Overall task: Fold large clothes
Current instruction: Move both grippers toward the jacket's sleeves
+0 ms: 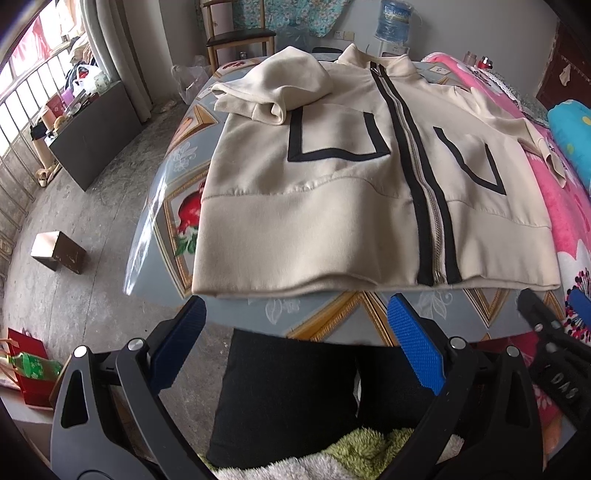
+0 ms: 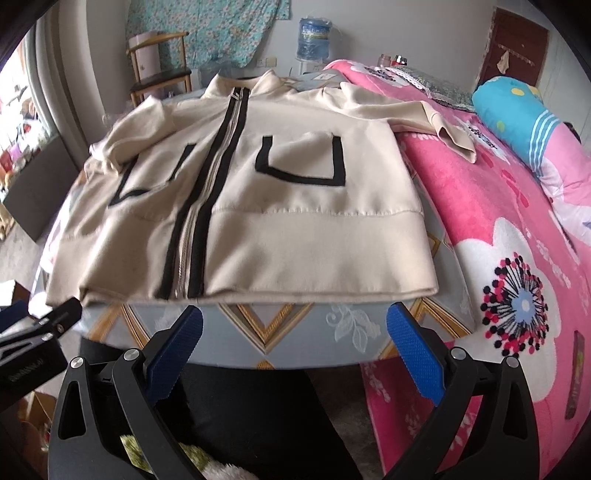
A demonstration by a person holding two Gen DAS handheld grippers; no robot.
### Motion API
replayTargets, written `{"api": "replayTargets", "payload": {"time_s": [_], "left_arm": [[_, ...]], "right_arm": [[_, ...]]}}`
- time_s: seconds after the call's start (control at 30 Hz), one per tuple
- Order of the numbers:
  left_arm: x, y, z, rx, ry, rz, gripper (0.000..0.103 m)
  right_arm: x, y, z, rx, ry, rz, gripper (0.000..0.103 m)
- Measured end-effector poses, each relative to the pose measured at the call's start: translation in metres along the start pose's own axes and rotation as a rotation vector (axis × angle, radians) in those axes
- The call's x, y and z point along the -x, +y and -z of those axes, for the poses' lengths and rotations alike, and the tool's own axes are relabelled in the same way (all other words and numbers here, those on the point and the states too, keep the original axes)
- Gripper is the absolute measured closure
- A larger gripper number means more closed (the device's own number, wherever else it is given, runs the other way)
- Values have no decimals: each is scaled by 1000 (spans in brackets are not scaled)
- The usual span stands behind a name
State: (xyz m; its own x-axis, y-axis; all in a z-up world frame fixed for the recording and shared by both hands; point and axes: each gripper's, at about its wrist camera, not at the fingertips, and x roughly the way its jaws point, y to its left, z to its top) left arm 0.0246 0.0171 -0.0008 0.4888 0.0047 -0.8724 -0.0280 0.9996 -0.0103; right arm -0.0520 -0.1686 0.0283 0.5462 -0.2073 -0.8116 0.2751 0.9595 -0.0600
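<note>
A cream zip-up jacket (image 1: 332,206) with black trim lies front up on the patterned table (image 1: 332,321). It also shows in the right wrist view (image 2: 288,221). Its left sleeve (image 1: 280,88) is folded in over the chest. Its right sleeve (image 2: 421,114) stretches out onto the pink blanket. My left gripper (image 1: 295,317) is open and empty, just short of the jacket's hem. My right gripper (image 2: 295,317) is open and empty, also near the hem, to the right of the left one.
A bed with a pink flowered blanket (image 2: 517,258) adjoins the table on the right, with a blue pillow (image 2: 517,114). A wooden chair (image 1: 236,33) and water bottle (image 1: 393,22) stand behind. A box (image 1: 59,251) lies on the floor left.
</note>
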Motion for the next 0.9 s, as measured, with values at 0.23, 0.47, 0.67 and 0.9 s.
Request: {"api": "replayTargets", "payload": {"time_s": [0.23,0.47,0.67,0.9], "left_arm": [[-19,20,-28,7,2,-15,8],[-36,48,-60,-23,-50,-48,8],[-54,66,-97,-25,-64,47,8],[-63,77,-131,-39,-153,246,8]], "right_arm": [[-15,10,-31,99,-44,110,6],[-30,18,-72,114,-58,28,6],[-40,45,-112,217,-80,-109,6],[-60,67,-169,154,-70,-389,6]]}}
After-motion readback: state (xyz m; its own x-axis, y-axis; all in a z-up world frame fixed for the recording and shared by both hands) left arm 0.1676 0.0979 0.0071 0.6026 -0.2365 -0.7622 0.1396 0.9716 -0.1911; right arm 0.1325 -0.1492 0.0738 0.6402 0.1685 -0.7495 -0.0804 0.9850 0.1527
